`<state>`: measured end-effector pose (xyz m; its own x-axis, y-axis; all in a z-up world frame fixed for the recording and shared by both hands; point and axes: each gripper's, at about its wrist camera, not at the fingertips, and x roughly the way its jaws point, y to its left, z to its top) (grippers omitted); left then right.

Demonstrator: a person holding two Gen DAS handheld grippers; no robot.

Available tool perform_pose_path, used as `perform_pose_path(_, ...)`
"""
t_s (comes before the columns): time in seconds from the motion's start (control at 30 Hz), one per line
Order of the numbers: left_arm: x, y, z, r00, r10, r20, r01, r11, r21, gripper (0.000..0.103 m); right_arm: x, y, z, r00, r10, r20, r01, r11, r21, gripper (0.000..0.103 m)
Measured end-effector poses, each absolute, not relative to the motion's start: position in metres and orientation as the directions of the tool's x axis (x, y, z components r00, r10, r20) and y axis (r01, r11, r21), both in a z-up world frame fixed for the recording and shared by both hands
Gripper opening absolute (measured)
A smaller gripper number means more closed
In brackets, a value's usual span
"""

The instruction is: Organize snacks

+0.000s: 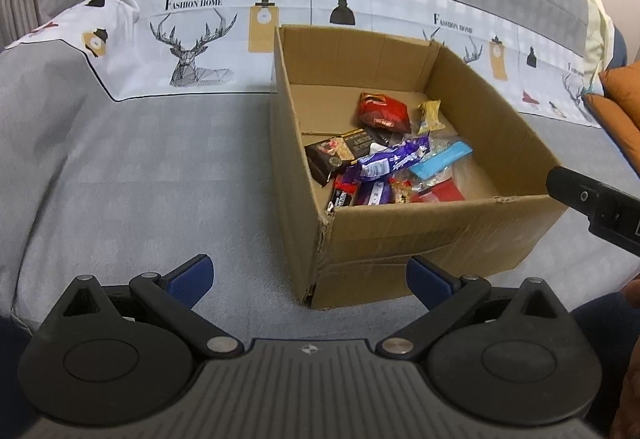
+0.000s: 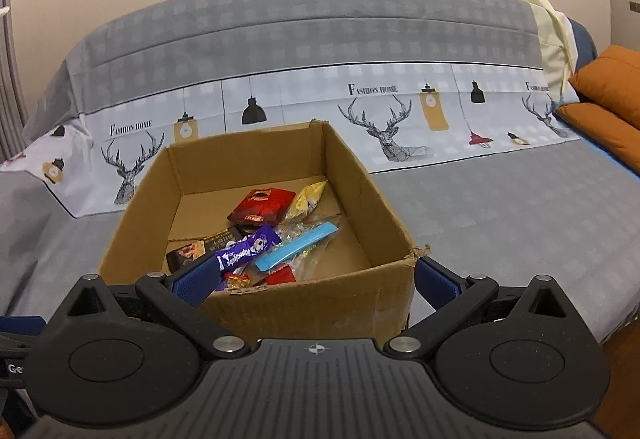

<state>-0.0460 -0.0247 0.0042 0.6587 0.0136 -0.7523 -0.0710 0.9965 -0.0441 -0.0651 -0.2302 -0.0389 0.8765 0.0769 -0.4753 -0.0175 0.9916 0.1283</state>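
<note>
I have the cardboard box [image 1: 420,215] sitting on the grey bedspread [image 1: 140,179], and every snack I can find is inside it, heaped toward the box's near wall. My left gripper [image 1: 310,279] hangs short of the box's near corner with its jaws wide apart and nothing between them; my right gripper [image 2: 316,279] hovers at the box's near rim, jaws equally spread and empty, one blue pad [image 2: 198,283] over the rim. These packets look light and crinkly, I judge, so they should lift easily but slide on each other. The purple wrapper [image 1: 394,157] lies on top of the heap and looks like the easiest pick, pinched across its narrow middle. The red pouch [image 1: 384,111] toward the box's far wall seems puffy and soft, so I would take it by a sealed edge. The dark flat bar [image 1: 336,155] looks stiffer and may snap if squeezed hard. The clear bag under the blue strip [image 1: 440,161] is slippery-looking. Items against the box's near wall are cut off by the cardboard, and I cannot read most labels or tell how deep the pile goes.
</note>
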Motion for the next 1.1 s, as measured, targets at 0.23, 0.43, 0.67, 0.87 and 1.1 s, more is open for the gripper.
perform_pose_path(0.23, -0.045, -0.025, 0.005, 0.658, 0.026, -0.753, -0.074, 0.997, -0.030, 0.103, -0.060, -0.222, -0.041, 0.875, 0.074, -0.478, -0.041, 0.996, 0.080, 0.103)
perform_pose_path(0.43, -0.046, -0.025, 0.008, 0.663, 0.030, -0.748, -0.086, 0.996, -0.036, 0.103, -0.062, -0.222, -0.041, 0.878, 0.077, -0.473, -0.050, 0.996, 0.069, 0.103)
perform_pose_path(0.67, -0.048, -0.029, 0.010, 0.670, 0.024, -0.742, -0.075, 0.997, -0.036, 0.103, -0.065, -0.226, -0.040, 0.882, 0.077, -0.465, -0.046, 0.996, 0.077, 0.103)
perform_pose_path(0.87, -0.048, -0.030, 0.013, 0.673, 0.017, -0.739, -0.071, 0.997, -0.041, 0.103, -0.065, -0.226, -0.040, 0.883, 0.077, -0.464, -0.044, 0.996, 0.081, 0.103)
perform_pose_path(1.1, -0.048, -0.031, 0.013, 0.675, 0.015, -0.738, -0.068, 0.997, -0.042, 0.103, -0.065, -0.226, -0.040, 0.884, 0.075, -0.462, -0.046, 0.996, 0.073, 0.103)
